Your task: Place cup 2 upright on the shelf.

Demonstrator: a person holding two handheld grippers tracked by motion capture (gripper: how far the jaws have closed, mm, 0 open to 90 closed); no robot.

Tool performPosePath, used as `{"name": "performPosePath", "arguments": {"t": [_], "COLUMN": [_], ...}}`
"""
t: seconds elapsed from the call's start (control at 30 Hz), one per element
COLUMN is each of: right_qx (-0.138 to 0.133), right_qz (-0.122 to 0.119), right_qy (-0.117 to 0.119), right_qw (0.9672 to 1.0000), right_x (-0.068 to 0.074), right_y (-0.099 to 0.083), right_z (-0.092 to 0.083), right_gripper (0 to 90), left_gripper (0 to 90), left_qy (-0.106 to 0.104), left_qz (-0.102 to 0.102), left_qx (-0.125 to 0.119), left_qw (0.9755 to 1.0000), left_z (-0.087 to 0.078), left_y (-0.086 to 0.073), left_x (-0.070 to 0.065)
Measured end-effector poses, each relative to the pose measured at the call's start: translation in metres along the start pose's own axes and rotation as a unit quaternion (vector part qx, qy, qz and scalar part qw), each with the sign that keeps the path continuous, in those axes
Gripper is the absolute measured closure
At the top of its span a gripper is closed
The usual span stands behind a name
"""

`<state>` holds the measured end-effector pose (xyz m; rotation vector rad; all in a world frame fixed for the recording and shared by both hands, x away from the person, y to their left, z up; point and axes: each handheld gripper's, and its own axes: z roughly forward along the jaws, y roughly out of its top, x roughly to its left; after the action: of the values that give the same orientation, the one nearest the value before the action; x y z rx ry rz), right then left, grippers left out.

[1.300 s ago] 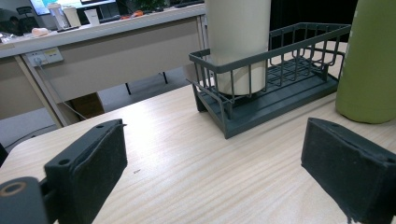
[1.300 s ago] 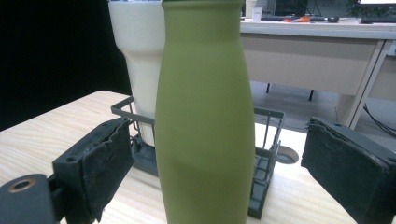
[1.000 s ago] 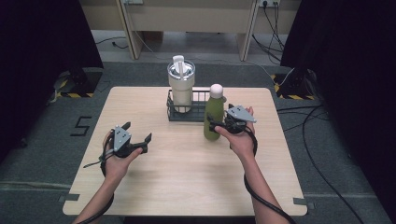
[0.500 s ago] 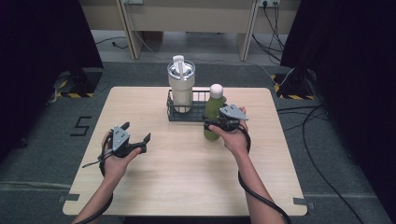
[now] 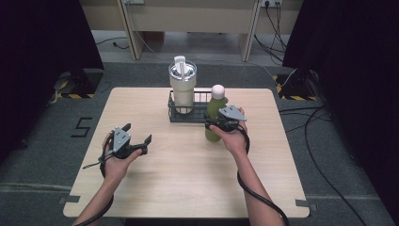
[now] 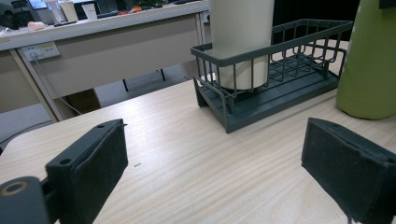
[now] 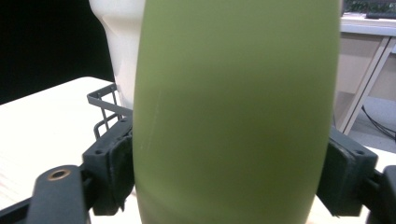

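Both tools held out over the counter, one gaping, one clamped.

The left tool (image 5: pixel 139 144) sits in the left hand (image 5: pixel 114 160), jaws wide apart with nothing between them, forearm angling in from below. The right tool (image 5: pixel 217 123), gripped by the right hand (image 5: pixel 234 136), has just been closing its jaws, and its pads (image 7: pixel 122 163) now press on something.

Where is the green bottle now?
In the high view, the green bottle stands upright on the table, right of centre, just beside the wire basket, inside the right claw.
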<state>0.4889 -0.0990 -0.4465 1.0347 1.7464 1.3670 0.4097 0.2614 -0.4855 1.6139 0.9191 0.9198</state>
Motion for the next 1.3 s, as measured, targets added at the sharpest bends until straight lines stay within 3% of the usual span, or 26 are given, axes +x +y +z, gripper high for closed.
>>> {"name": "performPosePath", "arguments": {"t": [0.83,1.3], "right_qx": [-0.015,-0.036], "right_qz": [0.0,-0.001], "right_qy": [-0.005,-0.006], "right_qw": [0.9999,0.9993], "right_x": [-0.001,0.0], "right_y": [-0.001,0.018], "right_z": [-0.001,-0.009], "right_gripper": [22.2,22.2], "left_gripper": [6.7,6.7], "left_qy": [0.0,0.002], "left_qz": [-0.001,-0.001], "left_qx": [0.0,0.0], "left_qw": [1.0,1.0], "left_z": [0.0,0.0], "left_y": [-0.001,-0.001], "left_x": [0.0,0.0]}}
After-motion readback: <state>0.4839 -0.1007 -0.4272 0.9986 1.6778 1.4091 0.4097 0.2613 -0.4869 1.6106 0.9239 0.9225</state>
